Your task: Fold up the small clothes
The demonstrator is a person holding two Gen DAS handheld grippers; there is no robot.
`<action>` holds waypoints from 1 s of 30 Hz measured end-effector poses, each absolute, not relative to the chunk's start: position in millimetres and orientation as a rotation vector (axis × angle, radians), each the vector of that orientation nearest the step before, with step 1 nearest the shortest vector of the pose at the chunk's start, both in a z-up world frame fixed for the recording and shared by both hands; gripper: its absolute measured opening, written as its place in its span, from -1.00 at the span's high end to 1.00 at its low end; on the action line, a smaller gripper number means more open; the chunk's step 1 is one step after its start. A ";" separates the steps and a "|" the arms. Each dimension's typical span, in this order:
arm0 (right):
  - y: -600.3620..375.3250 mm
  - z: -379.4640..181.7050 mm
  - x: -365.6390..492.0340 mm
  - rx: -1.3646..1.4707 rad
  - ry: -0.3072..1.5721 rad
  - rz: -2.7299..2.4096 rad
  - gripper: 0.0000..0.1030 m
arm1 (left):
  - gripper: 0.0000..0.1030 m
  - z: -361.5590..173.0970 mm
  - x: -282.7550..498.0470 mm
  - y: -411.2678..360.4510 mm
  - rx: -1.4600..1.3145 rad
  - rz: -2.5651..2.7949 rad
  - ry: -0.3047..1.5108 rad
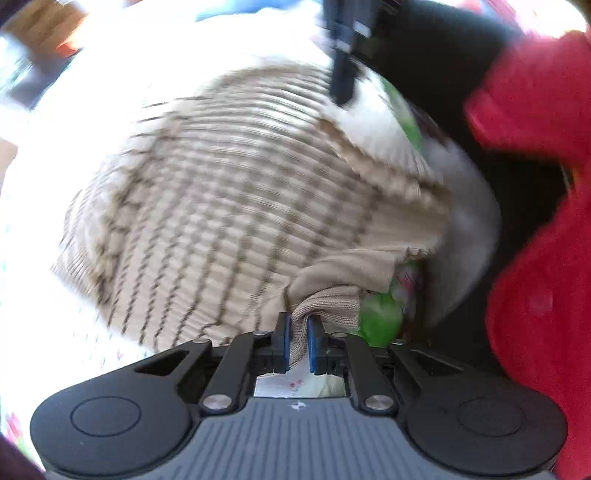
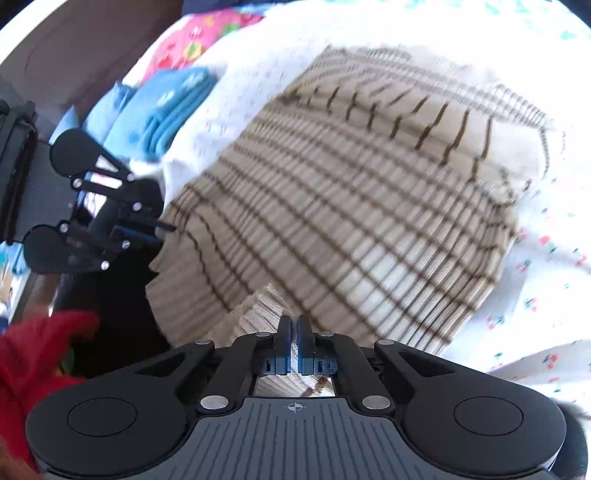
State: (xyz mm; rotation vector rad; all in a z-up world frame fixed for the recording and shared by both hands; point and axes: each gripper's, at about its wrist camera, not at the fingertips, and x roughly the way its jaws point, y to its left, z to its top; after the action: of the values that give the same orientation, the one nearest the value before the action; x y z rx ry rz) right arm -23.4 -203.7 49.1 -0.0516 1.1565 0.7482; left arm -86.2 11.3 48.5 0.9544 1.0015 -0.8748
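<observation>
The left gripper (image 1: 299, 341) was pinched on a bunched tan corner of the sweater (image 1: 229, 206), its blue pads (image 1: 283, 343) nearly together with the ribbed knit squeezed between them. The right gripper (image 2: 294, 341) was likewise clamped on a near edge of the same sweater (image 2: 362, 206), its jaws almost closed on a thin fold of striped cloth.

The sweater, cream with thin brown checks and a tan ribbed hem, spread from both grippers away across a white sheet (image 2: 546, 295) printed with small cherries. Both views were smeared by motion, so the knit's finer details could not be read. In the left wrist view the sweater's right side was turned over, showing a tan edge and pale lining.

From the right wrist view, the left gripper (image 2: 162, 230) showed at the left, its tips touching the sweater's left edge. A folded blue cloth (image 2: 173, 107) lay far left on the sheet, with a pink patterned cloth (image 2: 199, 33) just beyond it. A red garment (image 1: 539, 221) sat at the right of the left wrist view, beside a dark gap, and something green (image 1: 380, 321) showed just under the sweater's gripped corner. The red garment (image 2: 33, 354) also appeared near left in the right wrist view.
</observation>
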 end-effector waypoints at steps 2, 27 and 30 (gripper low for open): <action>-210.6 58.6 -17.7 -0.004 1.116 0.719 0.97 | 0.68 61.1 -73.5 18.1 0.807 -0.819 1.008; -271.0 -9.9 55.8 0.300 0.963 0.263 0.71 | 0.59 3.6 41.3 91.9 0.064 -0.295 0.973; -267.3 -10.5 58.6 0.303 0.971 0.280 0.62 | 0.33 3.2 46.1 94.3 0.044 -0.285 0.960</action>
State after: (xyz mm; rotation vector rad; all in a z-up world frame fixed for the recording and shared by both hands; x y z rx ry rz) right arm 58.6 -267.3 -10.5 0.3029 0.9707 0.2798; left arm 46.1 94.3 3.2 0.0437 0.9599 -0.2845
